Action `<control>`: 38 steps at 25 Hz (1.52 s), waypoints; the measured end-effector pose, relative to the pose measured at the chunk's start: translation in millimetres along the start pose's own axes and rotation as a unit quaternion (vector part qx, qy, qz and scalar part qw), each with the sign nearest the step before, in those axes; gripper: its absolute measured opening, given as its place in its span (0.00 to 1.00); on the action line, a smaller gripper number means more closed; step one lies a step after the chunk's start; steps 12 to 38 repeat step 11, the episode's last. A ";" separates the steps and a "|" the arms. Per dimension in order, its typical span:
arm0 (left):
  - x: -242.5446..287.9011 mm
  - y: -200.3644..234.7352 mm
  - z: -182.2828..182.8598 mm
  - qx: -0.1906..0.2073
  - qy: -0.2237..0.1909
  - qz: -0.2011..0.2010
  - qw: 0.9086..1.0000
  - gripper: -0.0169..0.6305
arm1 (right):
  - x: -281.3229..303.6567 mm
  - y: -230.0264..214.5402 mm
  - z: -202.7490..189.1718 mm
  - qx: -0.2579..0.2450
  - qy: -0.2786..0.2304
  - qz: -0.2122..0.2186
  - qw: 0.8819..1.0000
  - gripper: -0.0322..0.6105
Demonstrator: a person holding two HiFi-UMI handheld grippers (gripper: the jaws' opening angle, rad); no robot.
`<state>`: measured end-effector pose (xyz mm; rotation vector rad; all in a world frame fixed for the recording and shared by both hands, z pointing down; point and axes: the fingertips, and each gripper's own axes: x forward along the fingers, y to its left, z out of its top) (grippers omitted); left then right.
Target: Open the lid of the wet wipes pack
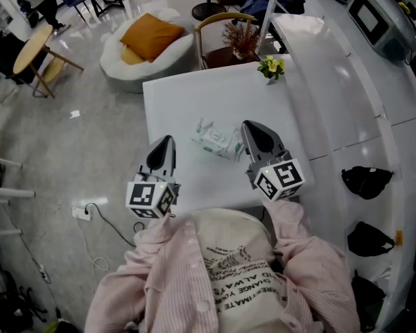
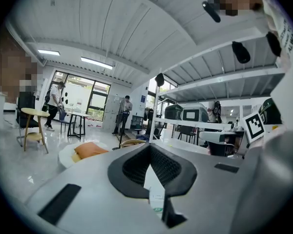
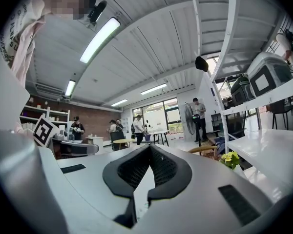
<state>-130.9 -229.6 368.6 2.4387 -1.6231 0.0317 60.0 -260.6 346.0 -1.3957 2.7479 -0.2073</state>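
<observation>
Two tools, left tool (image 1: 167,141) and right tool (image 1: 250,127), one wet wipes pack (image 1: 217,141), one white table (image 1: 187,103)

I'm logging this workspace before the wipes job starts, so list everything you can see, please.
Table: one, white, centre.
Wet wipes pack: one, white and green, on the table ahead of both grippers.
Flowers: one small bunch, yellow, table's far right corner.
Chair: one, wooden, behind the table.
Cushion seat: one, white, orange pillow on it, beyond the table.
Round table: one, wooden, far left.
Power strip: one, white, floor at left.
Bags: two, black, white counter at right.
Bystanders: several, far back.
Left gripper: one, grey, shut, empty, near table edge.
Right gripper: one, grey, shut, empty, beside the pack's right end.
</observation>
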 end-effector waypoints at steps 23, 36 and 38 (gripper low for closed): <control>0.0 -0.3 -1.2 -0.006 0.003 0.001 1.000 0.02 | -4.1 -2.6 0.6 -0.002 0.001 -0.012 1.000 0.05; 0.0 -0.3 -1.2 -0.006 0.003 0.001 1.000 0.02 | -4.1 -2.6 0.6 -0.002 0.001 -0.012 1.000 0.05; 0.0 -0.3 -1.2 -0.006 0.003 0.001 1.000 0.02 | -4.1 -2.6 0.6 -0.002 0.001 -0.012 1.000 0.05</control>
